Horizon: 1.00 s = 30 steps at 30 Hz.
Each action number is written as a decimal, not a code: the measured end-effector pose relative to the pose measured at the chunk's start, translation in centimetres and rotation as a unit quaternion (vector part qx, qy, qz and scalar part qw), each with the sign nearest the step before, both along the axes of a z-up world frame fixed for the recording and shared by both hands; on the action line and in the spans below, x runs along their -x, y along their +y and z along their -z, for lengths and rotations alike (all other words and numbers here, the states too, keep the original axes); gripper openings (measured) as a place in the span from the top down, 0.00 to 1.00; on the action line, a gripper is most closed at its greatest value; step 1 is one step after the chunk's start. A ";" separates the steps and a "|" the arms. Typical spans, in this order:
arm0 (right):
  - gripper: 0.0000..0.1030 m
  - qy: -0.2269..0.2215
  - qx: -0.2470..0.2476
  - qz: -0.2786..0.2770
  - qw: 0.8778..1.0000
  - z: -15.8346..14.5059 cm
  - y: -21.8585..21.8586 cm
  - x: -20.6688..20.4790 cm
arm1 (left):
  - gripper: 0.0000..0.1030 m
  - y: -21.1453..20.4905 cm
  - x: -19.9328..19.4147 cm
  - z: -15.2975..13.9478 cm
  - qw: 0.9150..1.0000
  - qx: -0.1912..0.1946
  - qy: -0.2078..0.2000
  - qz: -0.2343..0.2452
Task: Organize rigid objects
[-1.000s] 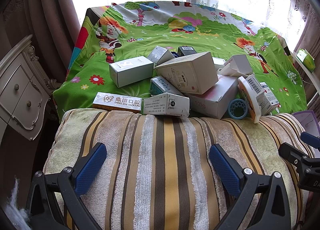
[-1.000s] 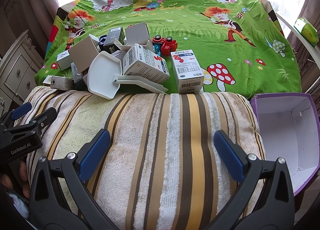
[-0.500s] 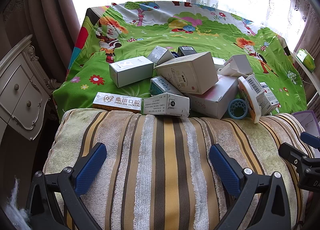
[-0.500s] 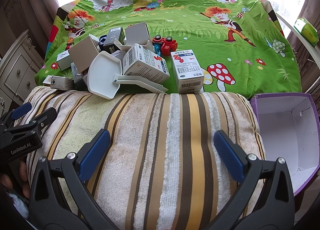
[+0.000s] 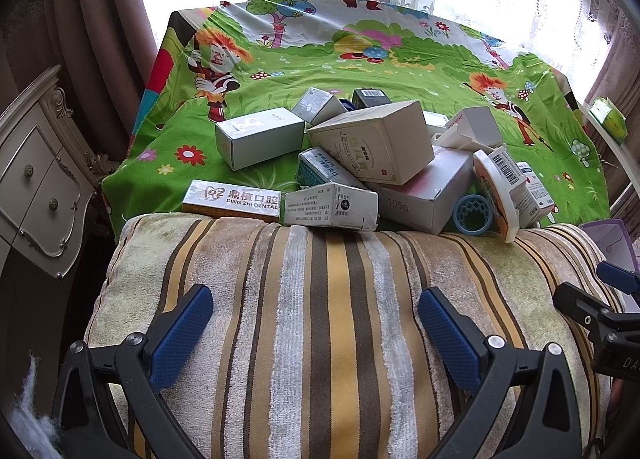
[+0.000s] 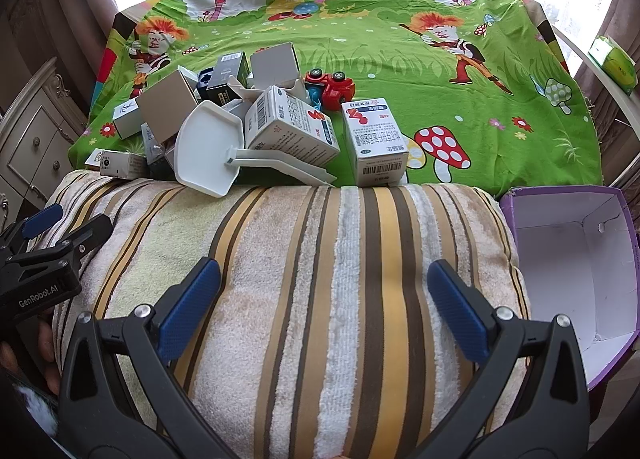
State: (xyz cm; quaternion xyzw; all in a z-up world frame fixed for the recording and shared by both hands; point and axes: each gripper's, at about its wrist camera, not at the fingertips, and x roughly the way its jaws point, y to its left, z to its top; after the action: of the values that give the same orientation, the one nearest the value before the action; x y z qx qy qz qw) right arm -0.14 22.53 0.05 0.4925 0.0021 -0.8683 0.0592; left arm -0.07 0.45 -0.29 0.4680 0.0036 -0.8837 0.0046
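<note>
I am holding my left gripper (image 5: 316, 315) over a plush striped cushion (image 5: 320, 299), its jaws spread wide and gripping nothing, their blue pads (image 5: 182, 335) showing a fine knurled texture. My right gripper (image 6: 324, 295) is hovering over the same cushion, jaws equally wide and bare. Beyond the cushion, a heap of boxes (image 5: 360, 163) is lying jumbled on a green cartoon-print cloth (image 5: 360, 59): mostly matte white cardboard cartons, some tilting against each other. A long silvery dental box (image 5: 232, 199) is lying flat, touching the cushion's far edge. A ribbed blue ring (image 5: 474, 215) is sitting just beside a rounded white plastic tray (image 6: 208, 151) standing on edge. A glossy red toy car (image 6: 332, 87) is resting behind the cartons. To my right, an open purple box (image 6: 572, 271) with a plain white inside is sitting beside the cushion.
</note>
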 end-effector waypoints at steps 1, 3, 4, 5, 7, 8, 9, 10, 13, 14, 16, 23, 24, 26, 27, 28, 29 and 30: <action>0.00 -0.001 0.001 0.000 1.000 0.0 0.0 0.0 | 0.00 -0.2 -0.1 0.0 1.000 -0.005 0.001 0.001; 0.00 -0.003 0.003 -0.001 1.000 0.0 0.0 0.1 | 0.00 -0.3 -0.2 0.0 1.000 -0.009 0.001 0.008; 0.00 -0.004 0.003 -0.003 1.000 -0.1 0.1 0.1 | 0.00 -0.4 -0.3 -0.1 1.000 -0.010 0.002 0.011; 0.00 -0.005 0.006 -0.005 1.000 -0.1 0.1 0.1 | 0.00 -0.5 -0.4 -0.1 1.000 -0.015 0.003 0.011; 0.00 -0.005 0.016 -0.009 1.000 -0.2 0.4 0.2 | 0.00 -0.7 -0.5 -0.2 1.000 -0.020 0.010 0.008; 0.00 -0.005 0.017 -0.012 1.000 -0.2 0.5 0.2 | 0.00 -0.6 -0.6 -0.3 1.000 -0.019 0.012 0.008; 0.00 -0.004 0.017 -0.016 1.000 -0.2 0.5 0.1 | 0.00 -0.6 -0.6 -0.4 1.000 -0.019 0.015 0.007; 0.00 -0.003 0.016 -0.019 1.000 -0.3 0.5 0.2 | 0.00 -0.7 -0.7 -0.4 1.000 -0.022 0.017 0.007; 0.00 -0.002 0.018 -0.017 1.000 -0.3 0.6 0.4 | 0.00 -0.7 -0.5 -0.5 1.000 -0.018 0.017 0.007; 0.00 -0.002 0.015 -0.016 1.000 -0.3 0.5 0.5 | 0.00 -0.6 -0.5 -0.6 1.000 -0.018 0.019 0.008; 0.00 0.000 0.008 -0.018 1.000 -0.4 0.3 0.6 | 0.00 -1.0 -0.5 -0.8 0.999 -0.029 0.022 0.007; 0.01 0.006 0.029 -0.047 0.998 -0.9 -0.2 1.5 | 0.07 -2.7 0.3 -1.6 0.997 -0.079 0.025 0.003; 0.01 0.008 0.033 -0.051 0.998 -1.0 -0.4 1.6 | 0.08 -2.9 0.5 -1.6 0.996 -0.082 0.024 0.001; 0.03 0.010 0.037 -0.063 0.997 -1.2 -1.0 2.0 | 0.09 -3.0 1.1 -1.7 0.996 -0.082 0.021 0.000; 0.03 0.011 0.038 -0.066 0.997 -1.2 -1.2 2.2 | 0.09 -2.8 1.4 -1.7 0.997 -0.078 0.018 0.003; 0.04 0.013 0.038 -0.070 0.997 -1.3 -1.5 2.4 | 0.09 -2.5 1.8 -1.7 0.997 -0.071 0.014 0.008; 0.05 0.014 0.040 -0.074 0.996 -1.4 -1.8 2.6 | 0.09 -2.1 2.2 -1.6 0.998 -0.062 0.008 0.008; 0.06 0.016 0.041 -0.079 0.996 -1.5 -2.0 2.8 | 0.09 -1.9 2.7 -1.5 0.998 -0.055 0.002 0.006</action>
State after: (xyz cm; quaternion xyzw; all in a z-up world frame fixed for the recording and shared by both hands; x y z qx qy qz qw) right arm -2.92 20.49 1.57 0.4737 0.0060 -0.8682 0.1474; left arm -2.79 -1.41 1.26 0.4655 0.0488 -0.8833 -0.0266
